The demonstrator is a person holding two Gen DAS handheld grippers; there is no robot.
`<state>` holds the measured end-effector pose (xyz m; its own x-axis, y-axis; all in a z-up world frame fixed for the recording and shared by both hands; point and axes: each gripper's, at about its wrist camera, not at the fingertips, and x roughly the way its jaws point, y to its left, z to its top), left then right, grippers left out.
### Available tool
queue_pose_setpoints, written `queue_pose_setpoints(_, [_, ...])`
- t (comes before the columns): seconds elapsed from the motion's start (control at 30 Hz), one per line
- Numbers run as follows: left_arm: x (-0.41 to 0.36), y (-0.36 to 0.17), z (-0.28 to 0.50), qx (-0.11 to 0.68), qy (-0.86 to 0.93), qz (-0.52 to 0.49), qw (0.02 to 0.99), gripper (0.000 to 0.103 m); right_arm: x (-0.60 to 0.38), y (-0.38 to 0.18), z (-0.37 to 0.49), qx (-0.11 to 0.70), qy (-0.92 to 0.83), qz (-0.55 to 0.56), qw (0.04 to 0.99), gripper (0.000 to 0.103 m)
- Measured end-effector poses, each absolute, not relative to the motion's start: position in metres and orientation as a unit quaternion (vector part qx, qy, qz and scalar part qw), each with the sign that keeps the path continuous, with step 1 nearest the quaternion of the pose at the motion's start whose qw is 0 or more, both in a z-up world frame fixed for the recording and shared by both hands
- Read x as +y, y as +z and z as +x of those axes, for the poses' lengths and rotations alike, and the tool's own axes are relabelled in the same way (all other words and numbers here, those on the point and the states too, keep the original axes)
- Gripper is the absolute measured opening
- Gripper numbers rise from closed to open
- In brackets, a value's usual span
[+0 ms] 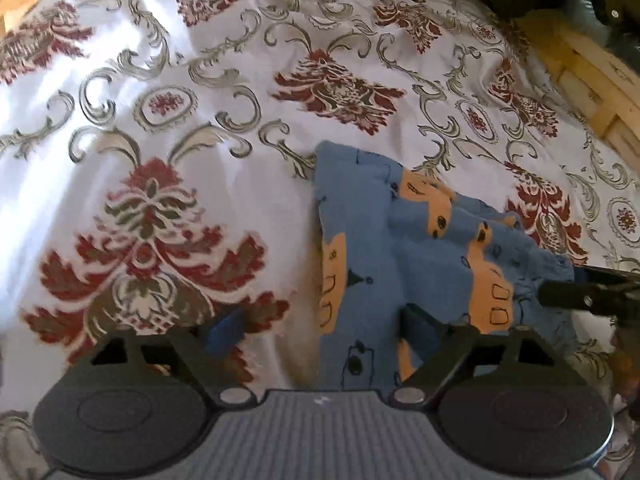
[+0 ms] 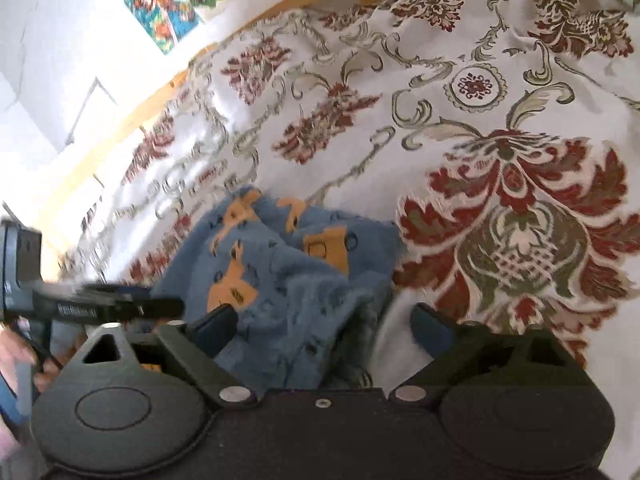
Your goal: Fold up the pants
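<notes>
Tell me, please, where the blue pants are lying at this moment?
The blue pants lie bunched on the floral bedsheet, low and right of centre in the left wrist view, straddling the open left gripper and the open right gripper.

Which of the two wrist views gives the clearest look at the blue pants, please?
The left wrist view: the blue pants lie sharp and mostly unobstructed on the patterned bedspread, edges and orange print clear. The right wrist view shows the same bunched cloth blurred by motion, its near part hidden behind the right gripper.
</notes>
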<state>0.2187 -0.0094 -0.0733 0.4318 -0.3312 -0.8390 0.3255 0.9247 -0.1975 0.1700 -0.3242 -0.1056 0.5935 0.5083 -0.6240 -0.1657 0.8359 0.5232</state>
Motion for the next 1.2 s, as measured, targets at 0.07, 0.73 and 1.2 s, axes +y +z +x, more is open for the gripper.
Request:
queue_pose_setpoints(0.07, [-0.012, -0.069, 0.217, 0.492, -0.207, 0.001, 0.846, 0.072, -0.331, -0.108, 0.173, 0.403, 0.192, 0.248, 0.860, 0.063])
queue_pose_setpoints(0.73, [-0.023, -0.026, 0.224, 0.413, -0.200, -0.027, 0.888, 0.019, -0.305, -0.047, 0.196, 0.292, 0.187, 0.098, 0.933, 0.023])
queue_pose_setpoints(1.2, [-0.018, -0.036, 0.209, 0.429, -0.172, 0.003, 0.887, 0.060, -0.302, -0.052, 0.167, 0.311, 0.099, 0.064, 0.943, 0.075])
